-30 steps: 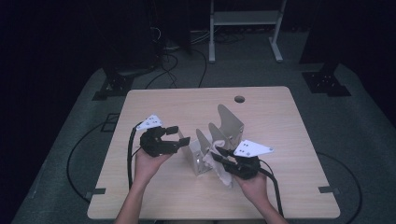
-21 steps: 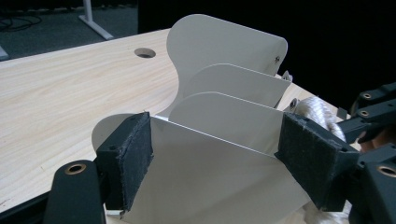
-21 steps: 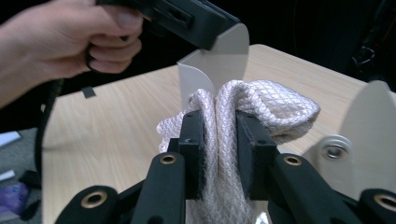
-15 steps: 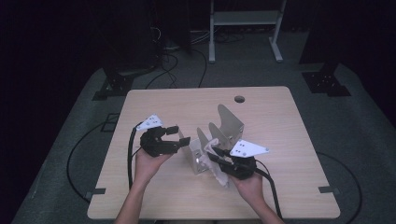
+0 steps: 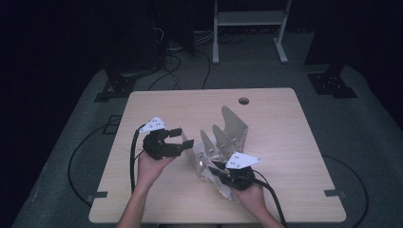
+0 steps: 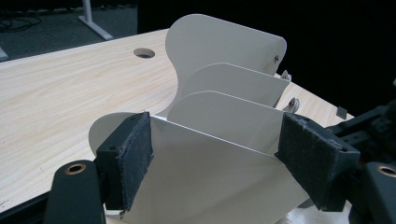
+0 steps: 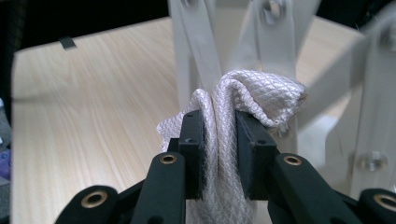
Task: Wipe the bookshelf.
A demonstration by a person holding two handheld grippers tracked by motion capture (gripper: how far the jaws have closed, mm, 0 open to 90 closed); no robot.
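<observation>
Right claw (image 5: 215, 167) clenched on a bunched white cloth (image 7: 233, 112) near the desk's (image 5: 294, 142) front edge, at the rack's (image 5: 230, 130) near end. Left claw (image 5: 183, 137) released, its pads (image 6: 128, 161) straddling the front plate without pressing. Step looks like loading the cloth into the rack — next: steady the rack, push the cloth into a slot.

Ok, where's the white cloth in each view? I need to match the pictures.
High view: cloth at lower centre, by the right gripper, against the rack's near end.
Left gripper view: I can't make out the cloth there.
Right gripper view: centre, pinched between the fingers.
Shared landmark: the white divider rack.
</observation>
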